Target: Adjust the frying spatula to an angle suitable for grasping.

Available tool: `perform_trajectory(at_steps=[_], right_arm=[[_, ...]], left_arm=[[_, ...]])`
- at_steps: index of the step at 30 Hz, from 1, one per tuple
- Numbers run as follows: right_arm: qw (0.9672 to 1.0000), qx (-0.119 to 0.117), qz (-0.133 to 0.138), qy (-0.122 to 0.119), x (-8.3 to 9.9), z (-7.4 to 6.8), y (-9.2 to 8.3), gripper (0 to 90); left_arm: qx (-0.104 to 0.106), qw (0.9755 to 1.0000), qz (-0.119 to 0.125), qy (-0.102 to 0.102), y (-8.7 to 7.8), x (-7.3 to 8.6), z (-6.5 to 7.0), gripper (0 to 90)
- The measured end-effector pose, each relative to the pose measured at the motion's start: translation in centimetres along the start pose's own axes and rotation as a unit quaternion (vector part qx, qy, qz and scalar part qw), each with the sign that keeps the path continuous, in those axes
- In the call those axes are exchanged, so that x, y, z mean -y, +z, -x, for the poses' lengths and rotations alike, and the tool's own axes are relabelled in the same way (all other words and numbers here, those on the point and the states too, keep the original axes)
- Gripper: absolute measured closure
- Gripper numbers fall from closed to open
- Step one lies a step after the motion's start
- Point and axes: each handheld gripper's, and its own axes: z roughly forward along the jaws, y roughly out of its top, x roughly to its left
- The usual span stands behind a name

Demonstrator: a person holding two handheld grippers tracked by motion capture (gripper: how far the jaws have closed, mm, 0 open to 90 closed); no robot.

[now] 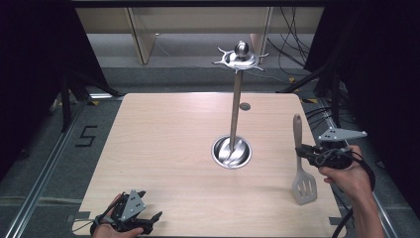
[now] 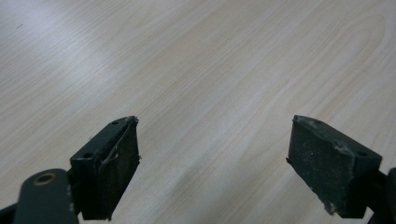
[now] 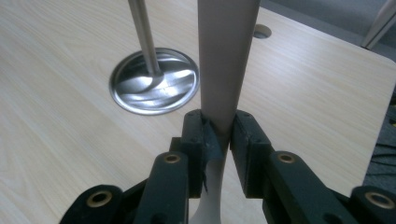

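Left tongs rest released at the counter's lower-left edge, bare wood ahead. At the right edge, right tongs clench a grey spatula's handle, blade hanging above the counter, right of the metal stand.

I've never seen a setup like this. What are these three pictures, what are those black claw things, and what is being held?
A person sits at a wooden table holding a hand-operated gripper in each hand. The high view looks down from above; the other two come from cameras riding on each gripper, looking along its black jaws. The right gripper has its jaws shut on the handle of a grey slotted spatula, held with its blade hanging down. The left gripper rests near the table's front edge, jaws open, with bare wood between them. Mid-table stands a metal utensil stand: round base, tall pole, hooks on top.
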Motion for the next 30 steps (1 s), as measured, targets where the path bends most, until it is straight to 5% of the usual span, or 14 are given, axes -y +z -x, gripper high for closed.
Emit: perform_trajectory(at_steps=[6, 14, 16, 17, 30], right_arm=[[0.9987, -0.011, 0.049, -0.002, -0.4, -0.1, -0.2, 76.2], [0.9964, -0.027, 0.080, -0.013, -1.2, -0.5, 0.2, 76.1], [0.9960, -0.031, 0.084, -0.004, -1.3, -0.7, 0.2, 76.1], [0.9963, -0.039, 0.074, -0.019, -1.5, -0.6, 0.1, 76.1], [0.9927, -0.048, 0.105, -0.036, -5.1, -2.4, 0.3, 76.1]], left_arm=[[-0.004, 1.0000, -0.003, 0.006, 0.0, 0.0, -0.1, 15.9], [0.000, 1.0000, 0.002, -0.001, 0.0, 0.0, 0.0, 15.9], [-0.003, 1.0000, 0.000, 0.004, 0.0, 0.0, -0.1, 15.9], [-0.002, 1.0000, -0.003, 0.007, -0.1, 0.0, -0.1, 15.9], [-0.004, 1.0000, -0.001, 0.007, -0.1, -0.1, -0.1, 15.9]])
